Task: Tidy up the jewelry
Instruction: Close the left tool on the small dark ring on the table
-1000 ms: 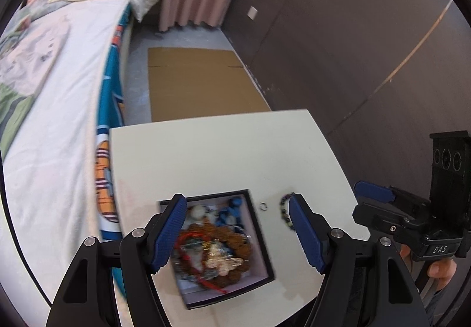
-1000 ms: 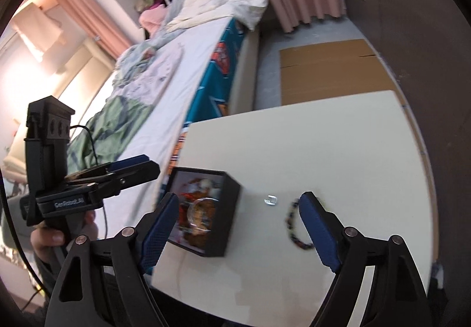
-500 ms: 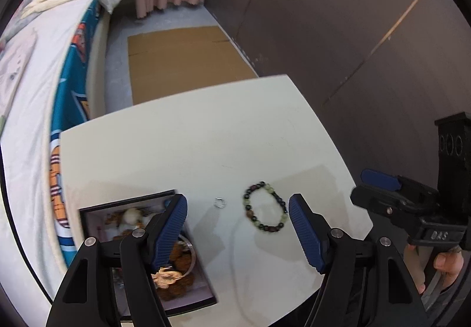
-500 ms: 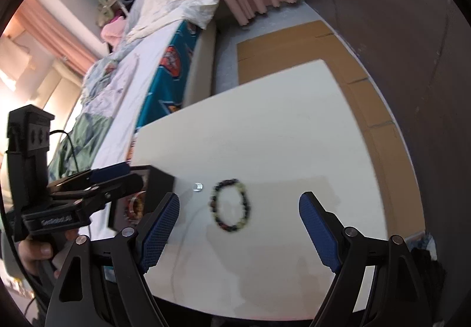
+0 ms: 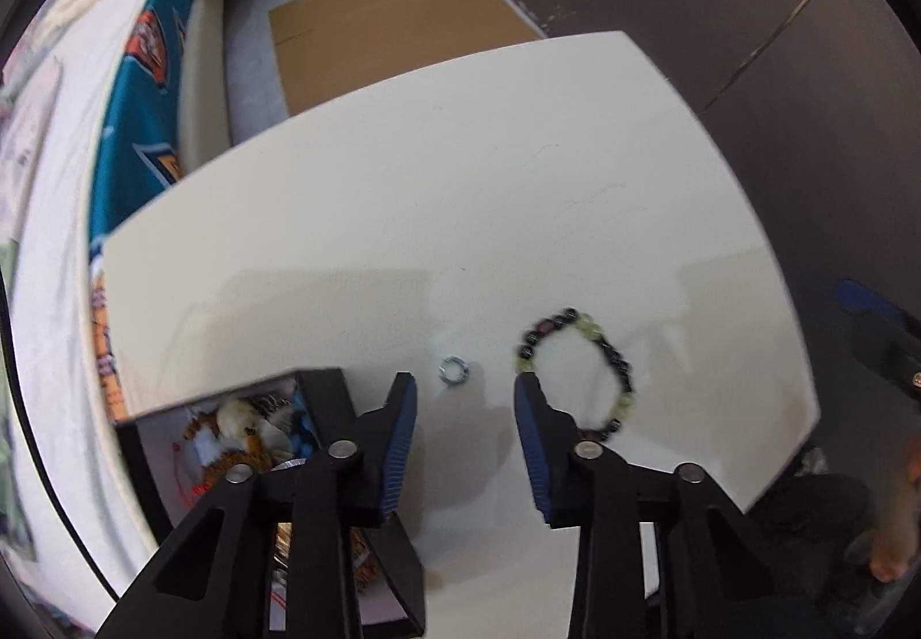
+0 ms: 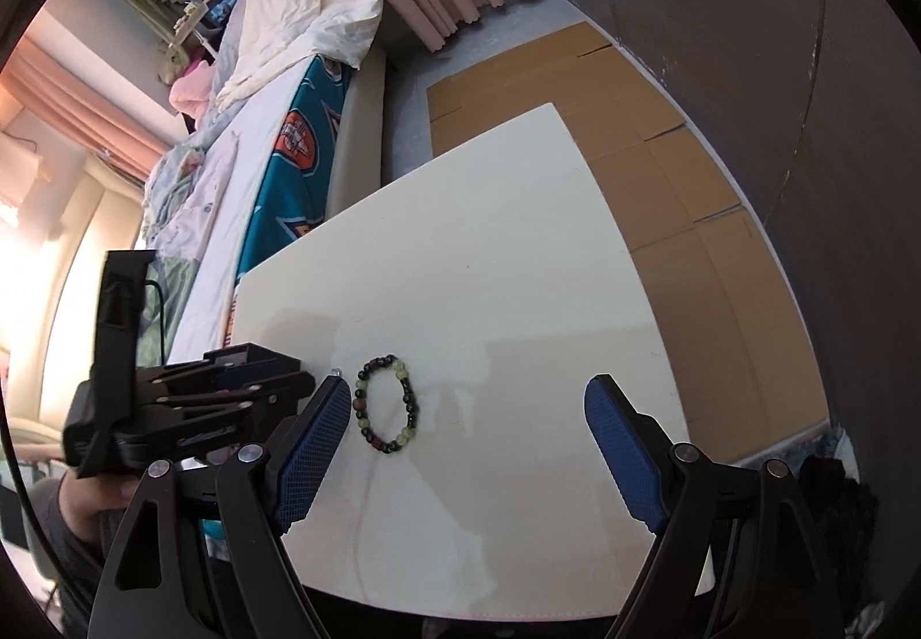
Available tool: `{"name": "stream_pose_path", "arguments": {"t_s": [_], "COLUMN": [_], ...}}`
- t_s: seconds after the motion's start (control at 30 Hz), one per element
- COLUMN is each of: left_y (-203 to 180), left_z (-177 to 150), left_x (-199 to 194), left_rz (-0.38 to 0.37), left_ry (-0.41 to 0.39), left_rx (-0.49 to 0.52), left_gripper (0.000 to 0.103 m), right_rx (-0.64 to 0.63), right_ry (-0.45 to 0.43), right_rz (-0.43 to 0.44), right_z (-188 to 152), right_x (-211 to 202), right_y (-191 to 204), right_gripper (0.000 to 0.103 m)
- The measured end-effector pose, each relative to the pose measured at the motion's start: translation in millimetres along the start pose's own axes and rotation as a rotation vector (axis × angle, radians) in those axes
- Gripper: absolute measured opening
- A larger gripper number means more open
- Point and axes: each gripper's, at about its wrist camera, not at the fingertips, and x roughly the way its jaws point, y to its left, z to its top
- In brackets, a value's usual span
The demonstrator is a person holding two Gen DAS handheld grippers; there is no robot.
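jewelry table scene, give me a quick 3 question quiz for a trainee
1. True or false: the beaded bracelet lies inside the jewelry box.
2. Which small item sits on the white table between the box and the bracelet? A) silver ring B) coin C) key
3. Is anything between the pads of the left tool?

Key
1. False; it lies on the bare table, outside the box.
2. A
3. No; its jaws have just been closing, but the ring lies beyond the tips, not gripped.

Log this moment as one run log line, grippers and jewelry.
left gripper: open, jaws just closing, above ring | right gripper: open, empty | bracelet: flat on table | jewelry box: open
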Motion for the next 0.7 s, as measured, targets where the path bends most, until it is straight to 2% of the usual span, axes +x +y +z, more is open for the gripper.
{"name": "stream_pose_path", "arguments": {"t_s": [0.13,0.27,0.4,0.53,0.7], "left_y": [-12,-14,-15,-15,-22], "left_z": [3,5,9,12,14], "left_x": [9,22,36,39,44], "left_rz": [0.033,0.069,0.119,0.111,0.149], "left_ry": [0.028,0.064,0.086,0.093,0.112], "left_rx": [0.054,0.064,0.068,0.061,0.086], "left_gripper": [0.034,0.032,0.021,0.017,0.017], "right_rx": [-0.003,-0.002,-0.002,-0.007,-0.011], "right_ry": [0.001,0.001,0.001,0.002,0.001], "right_rz": [0.001,0.006,0.007,0.004,0.004], "right_z": [0,0,0,1,1], "right_x": [-1,-2,-1,-2,-4], "right_y": [-3,-5,-5,-7,-7], "right_gripper": [0.084,0.084,0.084,0.084,0.084]}}
